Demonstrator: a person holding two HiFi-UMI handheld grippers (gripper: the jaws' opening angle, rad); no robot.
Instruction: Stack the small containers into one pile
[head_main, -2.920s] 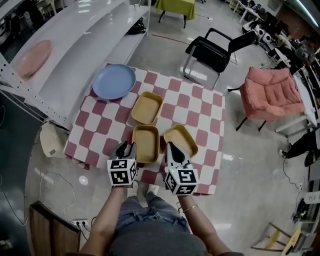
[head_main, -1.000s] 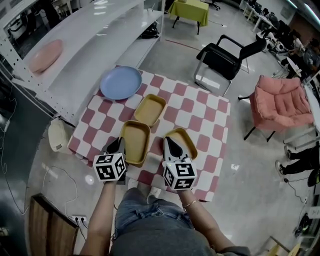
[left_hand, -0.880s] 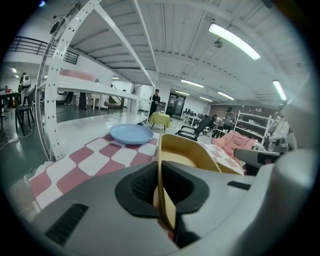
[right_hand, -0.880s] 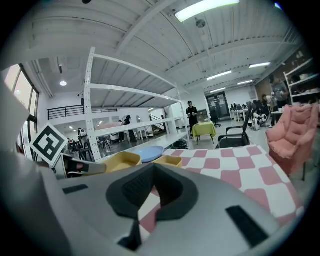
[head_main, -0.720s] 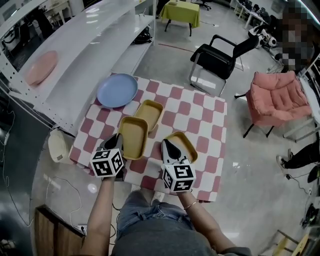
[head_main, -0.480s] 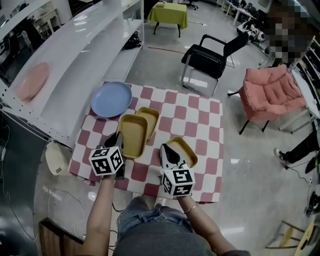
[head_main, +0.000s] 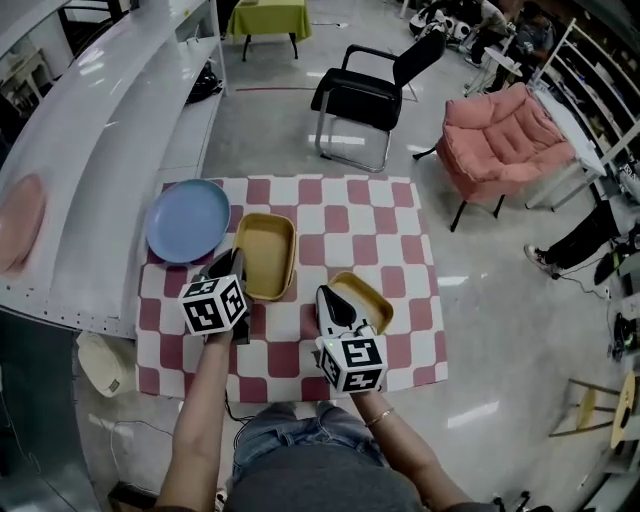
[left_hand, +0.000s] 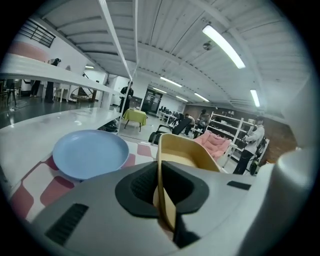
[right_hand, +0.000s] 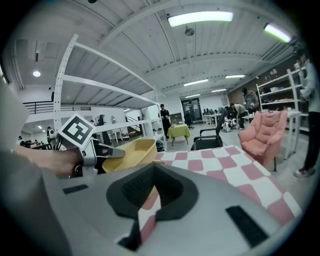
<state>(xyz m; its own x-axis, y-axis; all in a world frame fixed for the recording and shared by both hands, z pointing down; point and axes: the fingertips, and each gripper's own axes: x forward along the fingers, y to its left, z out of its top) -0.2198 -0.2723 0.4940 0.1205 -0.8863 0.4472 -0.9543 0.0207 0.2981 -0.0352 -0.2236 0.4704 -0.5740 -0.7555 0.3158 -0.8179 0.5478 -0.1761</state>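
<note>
Left gripper (head_main: 230, 268) had its jaws pinched on the thin near wall of a yellow container (head_main: 265, 250). The left gripper view showed this best: the tan wall ran upright between the dark pads (left_hand: 142, 187), and the rest of the tub opened out ahead. The tub was a shallow, rounded rectangle, pale mustard, with a plain smooth rim and nothing inside. From the head view it lay lengthwise on the left half of the red-and-white checked cloth (head_main: 340, 215), just right of a blue plate (head_main: 187, 220). I could not tell from there whether it rested on the cloth or on something beneath it. The pinch itself was lost in that view behind the marker cube. Right gripper (head_main: 333, 300) had a slim gap between its jaws. In the right gripper view only checked cloth showed through that gap, plus a tan sliver I could not identify. Its tips sat at the left rim of a second yellow container (head_main: 365, 298), which lay angled on the cloth well apart from the first. Only the head view showed this second tub. The right gripper view alone gave the held tub side-on, jutting from the left gripper. Beyond the cloth stood a black chair (head_main: 365, 90) and a pink armchair (head_main: 500, 130).
</note>
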